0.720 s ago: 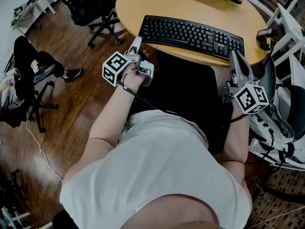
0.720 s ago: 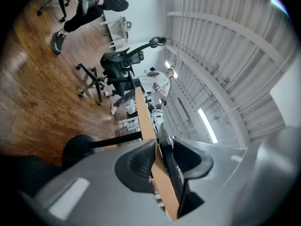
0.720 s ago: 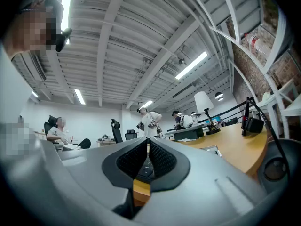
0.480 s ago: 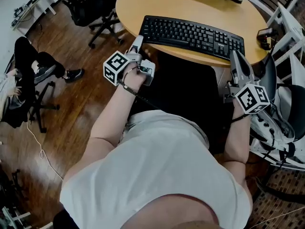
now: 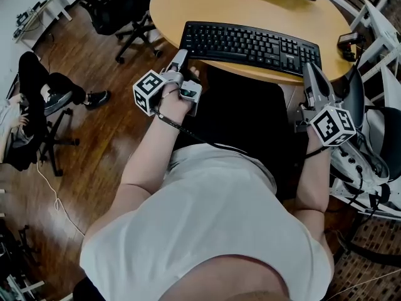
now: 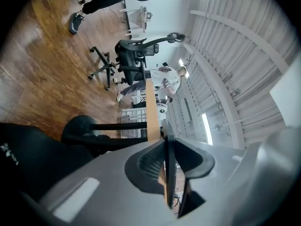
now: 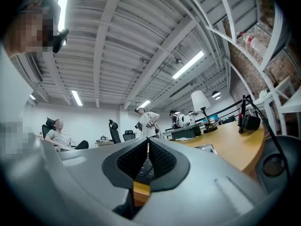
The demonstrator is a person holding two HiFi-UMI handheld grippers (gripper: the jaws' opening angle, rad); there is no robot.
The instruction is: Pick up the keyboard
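Observation:
A black keyboard (image 5: 250,44) lies flat near the front edge of the round wooden table (image 5: 250,5). My left gripper (image 5: 182,56) points at the table's rim just below the keyboard's left front corner, fingers together. My right gripper (image 5: 309,69) points at the rim by the keyboard's right front corner, also shut. In the left gripper view the left gripper (image 6: 165,140) has its tips closed, and the table's edge and the dark keyboard (image 6: 170,173) show edge-on behind them. In the right gripper view the right gripper (image 7: 147,142) is closed, with keys (image 7: 143,171) showing in the slit below its tips.
A black chair seat (image 5: 244,124) sits between my arms under the table's edge. Office chairs (image 5: 119,5) stand at the far left on the wooden floor. A white rack (image 5: 376,36) and a small black device (image 5: 348,44) flank the right. A person's legs (image 5: 44,83) show at the left.
Both grippers stay at the keyboard's front corners. The left gripper has turned slightly, so the table's edge now runs straight up in its view. The keyboard has not moved.

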